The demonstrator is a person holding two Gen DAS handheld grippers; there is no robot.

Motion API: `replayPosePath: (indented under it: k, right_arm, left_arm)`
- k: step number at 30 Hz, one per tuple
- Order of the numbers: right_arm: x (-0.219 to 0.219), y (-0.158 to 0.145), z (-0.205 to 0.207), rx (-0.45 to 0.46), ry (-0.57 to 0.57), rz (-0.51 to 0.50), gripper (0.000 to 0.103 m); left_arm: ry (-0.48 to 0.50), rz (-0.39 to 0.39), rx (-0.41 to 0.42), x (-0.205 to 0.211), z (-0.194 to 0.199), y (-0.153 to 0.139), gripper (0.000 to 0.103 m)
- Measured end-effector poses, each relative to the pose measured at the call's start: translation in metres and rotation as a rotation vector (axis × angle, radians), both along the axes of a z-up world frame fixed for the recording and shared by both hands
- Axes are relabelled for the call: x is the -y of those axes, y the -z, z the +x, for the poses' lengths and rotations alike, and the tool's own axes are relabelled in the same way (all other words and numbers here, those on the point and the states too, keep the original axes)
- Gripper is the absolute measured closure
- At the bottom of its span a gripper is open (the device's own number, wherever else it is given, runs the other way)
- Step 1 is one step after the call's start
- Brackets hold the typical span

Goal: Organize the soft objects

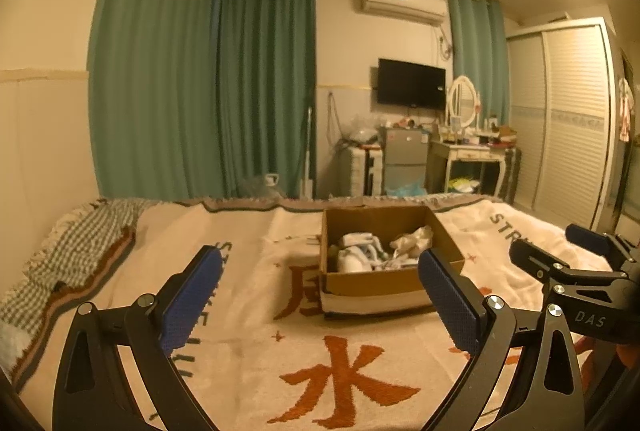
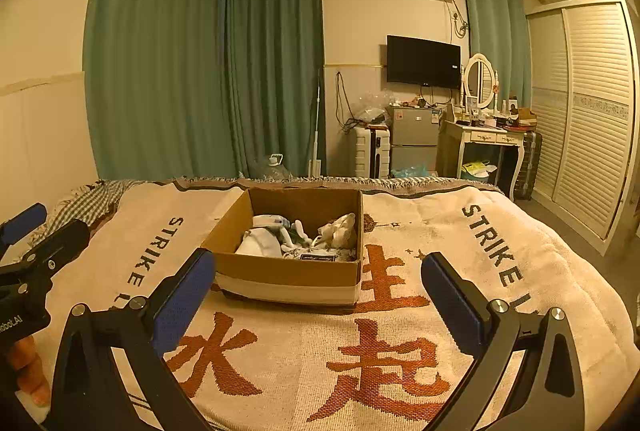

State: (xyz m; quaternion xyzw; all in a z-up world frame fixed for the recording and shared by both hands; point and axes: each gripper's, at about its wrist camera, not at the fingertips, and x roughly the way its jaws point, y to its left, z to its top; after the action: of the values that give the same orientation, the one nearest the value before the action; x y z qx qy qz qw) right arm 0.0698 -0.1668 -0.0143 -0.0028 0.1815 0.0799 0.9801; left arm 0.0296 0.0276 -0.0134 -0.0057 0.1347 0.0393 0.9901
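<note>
An open cardboard box point(image 1: 372, 279) point(image 2: 288, 271) stands on the bed, ahead of both grippers. Inside lie several soft items: white cloths point(image 1: 354, 255) point(image 2: 260, 241) and a cream bundle point(image 1: 412, 241) point(image 2: 340, 229). My left gripper point(image 1: 320, 287) is open and empty, held above the blanket short of the box. My right gripper point(image 2: 318, 291) is open and empty too, just in front of the box. Each gripper shows at the side of the other's view: the right one point(image 1: 560, 251), the left one point(image 2: 36, 227).
A cream blanket point(image 2: 400, 343) with orange characters and "STRIKE" lettering covers the bed. A checked cloth point(image 1: 80, 239) lies at its far left corner. Beyond the bed are green curtains, a small fridge point(image 2: 412, 135), a dressing table point(image 2: 488, 139) and a wardrobe point(image 2: 580, 111).
</note>
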Motion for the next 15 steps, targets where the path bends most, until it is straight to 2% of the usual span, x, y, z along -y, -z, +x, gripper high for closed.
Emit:
replayPosePath:
  k: [15]
  right_arm:
    - [-0.0015, 0.0002, -0.0002, -0.001, -0.005, -0.002, 0.000]
  left_arm:
    - [-0.012, 0.003, -0.004, -0.0021, 0.0017, 0.0010, 0.003]
